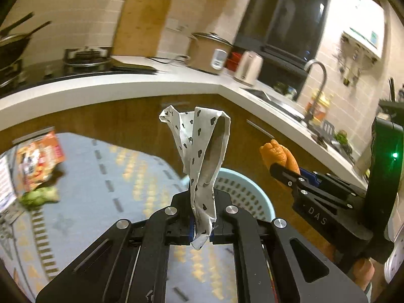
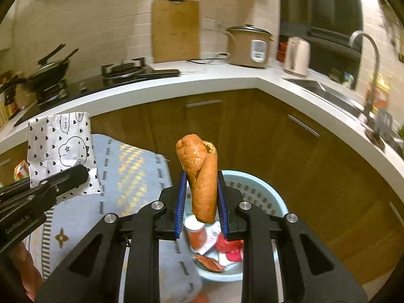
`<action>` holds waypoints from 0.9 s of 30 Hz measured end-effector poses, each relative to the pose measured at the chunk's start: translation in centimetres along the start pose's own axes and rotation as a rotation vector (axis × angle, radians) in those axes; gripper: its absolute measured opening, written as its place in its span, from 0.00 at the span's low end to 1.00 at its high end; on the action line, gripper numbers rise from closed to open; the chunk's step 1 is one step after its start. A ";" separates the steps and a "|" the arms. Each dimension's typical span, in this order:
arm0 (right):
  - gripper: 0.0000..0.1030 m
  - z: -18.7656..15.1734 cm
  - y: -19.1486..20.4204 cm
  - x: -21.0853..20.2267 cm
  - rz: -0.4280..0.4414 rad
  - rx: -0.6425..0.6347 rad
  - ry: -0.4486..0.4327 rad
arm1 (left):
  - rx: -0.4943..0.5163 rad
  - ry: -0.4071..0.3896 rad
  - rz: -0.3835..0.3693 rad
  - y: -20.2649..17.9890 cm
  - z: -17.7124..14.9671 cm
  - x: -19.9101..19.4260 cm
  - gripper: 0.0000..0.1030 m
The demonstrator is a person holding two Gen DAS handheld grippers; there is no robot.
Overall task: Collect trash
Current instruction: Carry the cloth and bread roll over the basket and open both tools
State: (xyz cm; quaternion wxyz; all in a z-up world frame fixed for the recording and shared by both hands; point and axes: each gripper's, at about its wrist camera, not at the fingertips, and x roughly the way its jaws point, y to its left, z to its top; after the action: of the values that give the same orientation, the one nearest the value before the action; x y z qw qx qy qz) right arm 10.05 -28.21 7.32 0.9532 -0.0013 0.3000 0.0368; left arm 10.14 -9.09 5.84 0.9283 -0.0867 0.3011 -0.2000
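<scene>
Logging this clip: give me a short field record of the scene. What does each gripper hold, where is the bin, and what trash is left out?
left gripper: shut on heart-print paper wrapper
right gripper: shut on orange peel
bin: light blue basket, on the floor ahead of both grippers
bin contents: some packaging already inside, red and white
left out: snack packet and green scraps on the patterned mat
setting: kitchen, white countertop

Two fisheye wrist views look forward and slightly down along their fingers, close above a blue basket at lower centre. Both share the corner counter across mid-frame.
</scene>
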 end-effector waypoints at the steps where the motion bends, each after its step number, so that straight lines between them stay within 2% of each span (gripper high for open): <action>1: 0.19 -0.2 -1.0 0.0 -0.007 0.017 0.006 | 0.010 0.009 -0.005 -0.4 0.1 0.5 0.05; 7: 0.19 -1.0 -5.3 0.5 -0.024 0.094 0.031 | 0.066 0.081 -0.037 -4.1 0.2 4.4 0.05; 12: 0.19 -2.2 -7.7 2.3 -0.020 0.154 0.092 | 0.081 0.122 -0.049 -6.0 0.0 7.1 0.05; 16: 0.19 -3.5 -9.3 4.2 -0.007 0.204 0.156 | 0.086 0.165 -0.056 -6.8 -0.6 9.0 0.05; 23: 0.19 -4.5 -9.6 5.9 0.034 0.238 0.202 | 0.071 0.217 -0.046 -6.4 -1.5 11.3 0.06; 24: 0.20 -4.6 -9.5 6.2 0.039 0.240 0.211 | 0.070 0.223 -0.046 -6.3 -1.5 11.5 0.07; 26: 0.22 -4.7 -9.4 6.6 0.052 0.244 0.225 | 0.064 0.228 -0.045 -5.9 -1.5 11.6 0.17; 27: 0.22 -4.8 -9.3 6.8 0.058 0.248 0.230 | 0.062 0.227 -0.045 -5.8 -1.5 11.6 0.27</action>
State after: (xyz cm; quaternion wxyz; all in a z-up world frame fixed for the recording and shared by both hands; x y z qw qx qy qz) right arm 13.52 -37.11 -0.66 0.9040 0.1207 0.4094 0.0265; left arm 15.92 -19.26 0.17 0.8858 -0.0414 0.3959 -0.2385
